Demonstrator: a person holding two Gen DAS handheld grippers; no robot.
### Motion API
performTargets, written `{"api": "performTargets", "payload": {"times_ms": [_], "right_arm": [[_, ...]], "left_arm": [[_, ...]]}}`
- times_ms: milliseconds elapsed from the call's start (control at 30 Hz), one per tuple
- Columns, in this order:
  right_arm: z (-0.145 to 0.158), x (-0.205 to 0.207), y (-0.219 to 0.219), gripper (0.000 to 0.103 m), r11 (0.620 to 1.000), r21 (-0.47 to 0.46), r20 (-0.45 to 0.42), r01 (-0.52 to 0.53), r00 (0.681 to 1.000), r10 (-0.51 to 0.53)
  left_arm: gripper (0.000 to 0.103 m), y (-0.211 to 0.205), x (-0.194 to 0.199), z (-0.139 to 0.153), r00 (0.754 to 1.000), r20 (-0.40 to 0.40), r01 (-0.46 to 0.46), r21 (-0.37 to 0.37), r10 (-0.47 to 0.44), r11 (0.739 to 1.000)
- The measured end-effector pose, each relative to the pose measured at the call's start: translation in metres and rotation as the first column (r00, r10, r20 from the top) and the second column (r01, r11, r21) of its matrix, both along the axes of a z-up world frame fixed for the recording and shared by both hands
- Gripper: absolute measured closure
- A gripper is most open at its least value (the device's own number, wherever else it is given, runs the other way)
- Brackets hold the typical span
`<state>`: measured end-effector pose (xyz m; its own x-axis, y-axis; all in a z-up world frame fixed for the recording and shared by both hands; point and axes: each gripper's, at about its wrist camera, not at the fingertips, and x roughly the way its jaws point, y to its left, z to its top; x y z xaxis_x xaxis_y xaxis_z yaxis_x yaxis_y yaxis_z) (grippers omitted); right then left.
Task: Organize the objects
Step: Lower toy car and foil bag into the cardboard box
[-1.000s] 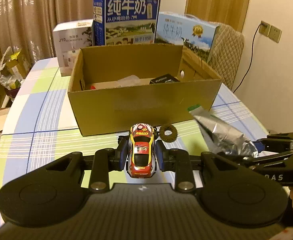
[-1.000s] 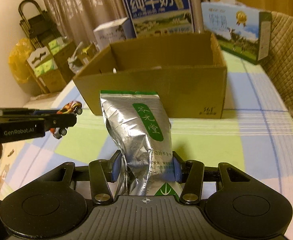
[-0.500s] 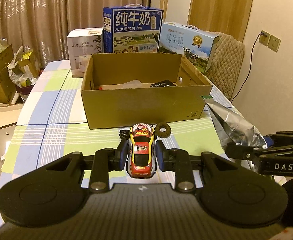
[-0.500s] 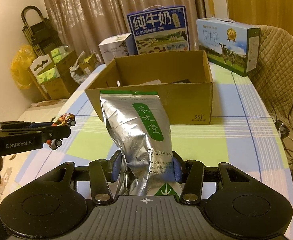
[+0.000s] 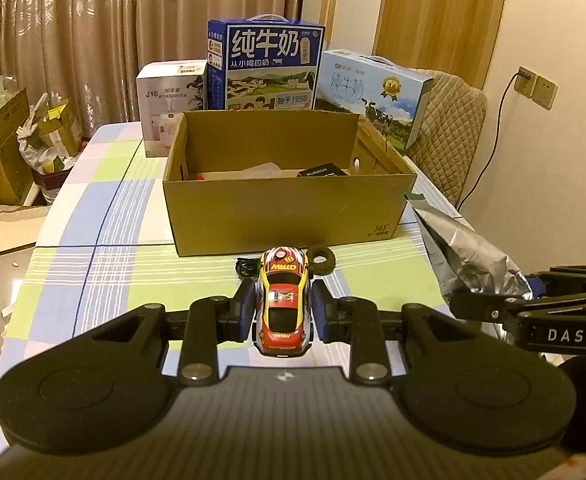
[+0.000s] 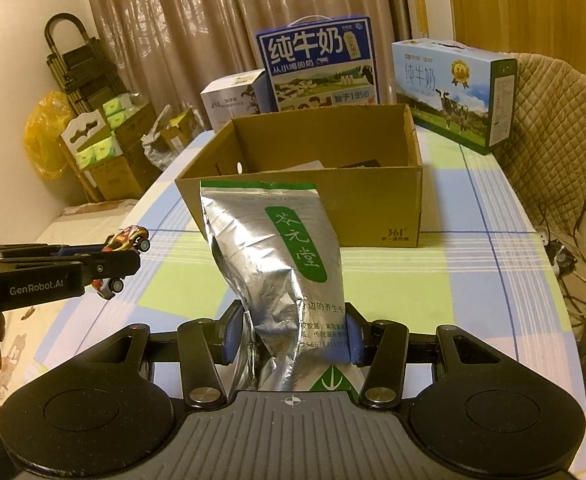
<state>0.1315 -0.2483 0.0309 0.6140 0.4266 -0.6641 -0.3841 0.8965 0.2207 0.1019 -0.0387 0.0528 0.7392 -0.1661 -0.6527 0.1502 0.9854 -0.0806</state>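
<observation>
My left gripper (image 5: 283,314) is shut on a small red and yellow toy car (image 5: 283,300), held above the checked tablecloth. Seen from the right wrist, that toy car (image 6: 127,240) sits in the left gripper (image 6: 121,260) at the left edge. A silver foil pouch with a green label (image 6: 277,264) stands upright between the blue pads of my right gripper (image 6: 291,338), which is shut on it. The same foil pouch (image 5: 469,256) shows at the right of the left wrist view. An open cardboard box (image 5: 289,208) stands ahead, holding a black item (image 5: 323,171) and some paper.
A brown ring (image 5: 321,259) and a black cable (image 5: 246,269) lie on the table (image 5: 93,280) in front of the box. Milk cartons (image 5: 267,68) (image 5: 373,96) and a white box (image 5: 171,104) stand behind it. A padded chair (image 6: 553,128) is at the right.
Both grippers have pulled back and risen from the box, which now looks smaller and farther. Each still holds its object.
</observation>
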Motion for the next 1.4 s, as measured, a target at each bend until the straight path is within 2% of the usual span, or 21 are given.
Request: {"api": "performTargets", "payload": {"times_ms": [267, 500, 733, 1100, 1400], "right_arm": [[0.003, -0.001, -0.003, 0.056, 1.0, 0.0, -0.005, 0.0, 1.0, 0.0], [0.015, 0.014, -0.009, 0.056, 1.0, -0.001, 0.004, 0.002, 1.0, -0.002], [0.043, 0.052, -0.006, 0.056, 0.999, -0.037, 0.031, -0.027, 0.999, 0.028], [0.081, 0.115, 0.0, 0.056, 0.999, -0.016, 0.052, -0.048, 0.997, 0.049], [0.089, 0.153, 0.008, 0.056, 0.997, -0.049, 0.057, -0.051, 0.997, 0.054]], "left_arm": [[0.078, 0.001, 0.004, 0.002, 1.0, -0.003, 0.006, -0.02, -0.006, 1.0], [0.078, 0.01, 0.022, 0.016, 1.0, 0.016, 0.023, -0.025, -0.022, 0.999], [0.078, 0.015, 0.053, 0.036, 0.998, 0.037, 0.055, 0.001, -0.055, 0.998], [0.078, 0.016, 0.111, 0.056, 0.994, 0.042, 0.099, 0.028, -0.1, 0.995], [0.078, 0.019, 0.149, 0.055, 0.993, 0.026, 0.112, 0.047, -0.113, 0.993]]}}
